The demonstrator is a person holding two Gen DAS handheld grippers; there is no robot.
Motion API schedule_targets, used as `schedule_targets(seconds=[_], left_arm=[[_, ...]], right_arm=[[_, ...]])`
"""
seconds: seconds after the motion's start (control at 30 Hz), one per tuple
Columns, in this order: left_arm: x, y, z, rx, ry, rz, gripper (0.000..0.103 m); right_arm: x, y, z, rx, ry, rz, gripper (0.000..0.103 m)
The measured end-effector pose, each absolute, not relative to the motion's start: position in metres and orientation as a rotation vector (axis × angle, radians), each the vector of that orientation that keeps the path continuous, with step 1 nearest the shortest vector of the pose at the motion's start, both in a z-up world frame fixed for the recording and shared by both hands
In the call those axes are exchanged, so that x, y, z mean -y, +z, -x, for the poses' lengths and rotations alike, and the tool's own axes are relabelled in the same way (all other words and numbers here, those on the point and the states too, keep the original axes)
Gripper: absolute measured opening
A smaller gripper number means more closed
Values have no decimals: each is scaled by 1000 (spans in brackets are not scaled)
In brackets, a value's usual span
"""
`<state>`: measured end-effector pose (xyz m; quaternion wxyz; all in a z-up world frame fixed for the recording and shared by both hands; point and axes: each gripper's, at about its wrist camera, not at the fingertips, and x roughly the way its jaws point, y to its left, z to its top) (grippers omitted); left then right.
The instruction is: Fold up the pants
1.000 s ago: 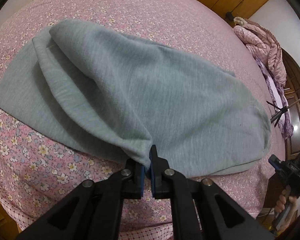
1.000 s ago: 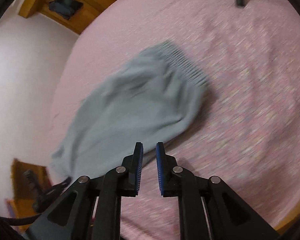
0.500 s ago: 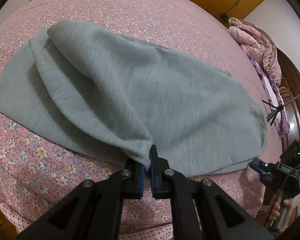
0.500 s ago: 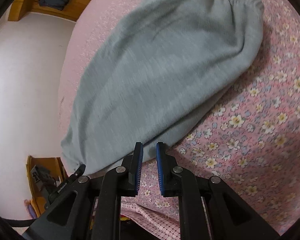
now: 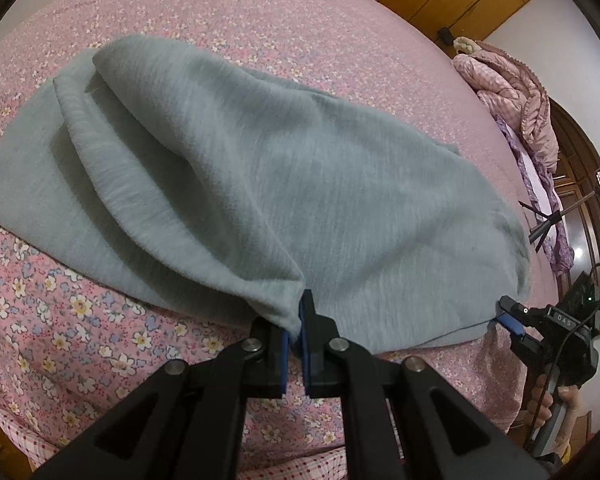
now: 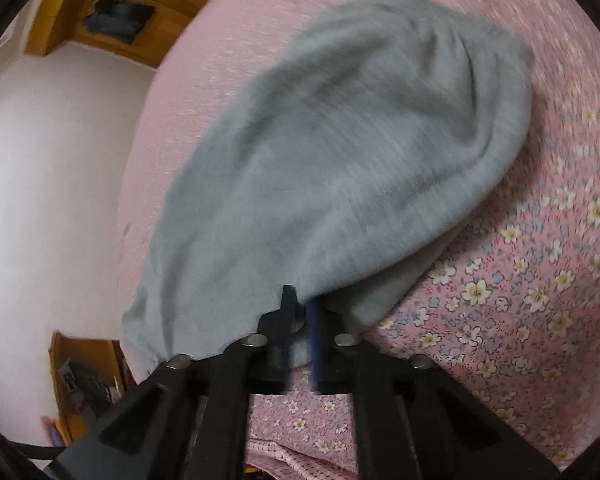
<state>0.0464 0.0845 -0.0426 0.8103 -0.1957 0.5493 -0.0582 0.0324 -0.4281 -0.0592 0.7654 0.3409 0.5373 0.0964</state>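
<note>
Spread across the pink floral bedsheet [image 5: 60,320]: grey pants [image 5: 340,200], folded over, near the bed's front edge. Only from the left wrist: a pink quilt [image 5: 508,84] heaped beyond the pants, a phone on a tripod [image 5: 556,216] past it, and the right gripper [image 5: 510,314] meeting the pants' far-right corner. Only from the right wrist, blurred: a white wall and wooden shelving [image 6: 112,16] past the pants [image 6: 340,160]. Left gripper [image 5: 294,326] pinched nearly closed on a corner of the pants' top layer. Right gripper [image 6: 300,312] narrowly parted at the fabric edge; grip impossible to tell.
</note>
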Motion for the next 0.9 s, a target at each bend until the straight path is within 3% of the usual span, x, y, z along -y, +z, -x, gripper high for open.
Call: schedule_targets(seconds=[0.2, 0.5, 0.67, 0.9], left_arm=[[-82, -23, -36, -1138, -130, 362, 4], [-84, -48, -42, -1224, -108, 400, 5], [-97, -36, -34, -1207, -100, 400, 24], [-153, -10, -4, -1108, 55, 414, 25]], right_arm=[[423, -35, -20, -1154, 263, -680, 5], [419, -79, -34, -1271, 214, -592, 6], [408, -60, -36, -1320, 208, -397, 11], [381, -20, -32, -1252, 289, -224, 12]])
